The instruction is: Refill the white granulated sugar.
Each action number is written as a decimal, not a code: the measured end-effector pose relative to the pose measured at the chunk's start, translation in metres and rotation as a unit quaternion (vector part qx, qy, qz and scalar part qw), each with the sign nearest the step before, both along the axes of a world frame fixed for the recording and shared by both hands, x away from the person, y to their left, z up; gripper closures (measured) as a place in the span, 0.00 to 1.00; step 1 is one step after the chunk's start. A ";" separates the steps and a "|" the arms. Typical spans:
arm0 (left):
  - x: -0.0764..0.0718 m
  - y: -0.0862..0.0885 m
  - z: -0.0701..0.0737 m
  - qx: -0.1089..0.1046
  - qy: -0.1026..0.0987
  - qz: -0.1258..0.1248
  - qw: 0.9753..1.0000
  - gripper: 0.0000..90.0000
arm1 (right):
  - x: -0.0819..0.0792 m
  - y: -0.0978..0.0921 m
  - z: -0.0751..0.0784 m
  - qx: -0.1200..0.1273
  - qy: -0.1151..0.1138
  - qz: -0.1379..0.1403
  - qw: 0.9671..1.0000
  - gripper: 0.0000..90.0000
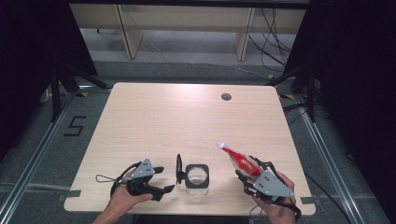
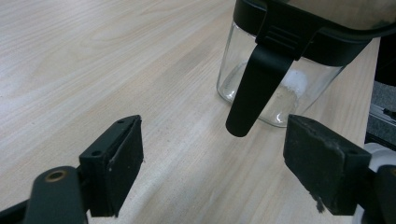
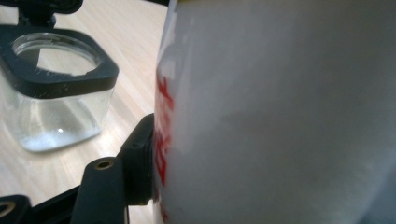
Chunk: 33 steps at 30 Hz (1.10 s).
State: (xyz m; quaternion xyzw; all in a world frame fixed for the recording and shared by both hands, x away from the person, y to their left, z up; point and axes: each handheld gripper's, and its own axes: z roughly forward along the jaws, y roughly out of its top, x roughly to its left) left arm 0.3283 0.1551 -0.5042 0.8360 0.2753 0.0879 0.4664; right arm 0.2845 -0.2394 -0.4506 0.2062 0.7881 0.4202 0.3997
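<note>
The red-and-white pouch is clamped in the right gripper jaws near the bench's front right corner, its tip angled up. Just left stands the open glass jar, lid flipped up, by the front edge. The left gripper waits beside it, jaws apart. Steadying the jar before tipping the pouch over its mouth would likely prevent spills.

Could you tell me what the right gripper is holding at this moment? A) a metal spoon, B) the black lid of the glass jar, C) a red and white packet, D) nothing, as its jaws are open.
C: the right gripper is shut on the red and white packet, which pokes up from its jaws beside the open glass jar.
</note>
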 end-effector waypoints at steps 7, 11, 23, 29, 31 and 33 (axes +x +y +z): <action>-0.002 -0.002 -0.001 -0.017 0.005 0.006 1.000 0.22 | -0.014 0.009 0.004 -0.072 -0.019 -0.009 0.997 0.44; 0.000 -0.001 0.001 -0.008 -0.003 0.000 1.000 0.22 | -0.019 0.010 0.004 -0.104 -0.035 -0.006 0.994 0.44; -0.001 -0.001 0.000 -0.008 0.005 0.004 1.000 0.22 | -0.036 0.020 0.000 -0.231 -0.078 -0.002 0.970 0.44; -0.001 -0.001 0.000 -0.010 0.002 0.003 1.000 0.22 | -0.040 0.030 -0.008 -0.308 -0.109 -0.009 0.945 0.44; -0.001 -0.001 0.000 -0.009 0.003 0.006 1.000 0.22 | -0.039 0.032 -0.005 -0.343 -0.132 0.008 0.930 0.44; -0.002 -0.002 -0.001 -0.018 0.005 0.009 1.000 0.22 | -0.041 0.034 -0.011 -0.338 -0.123 -0.005 0.933 0.44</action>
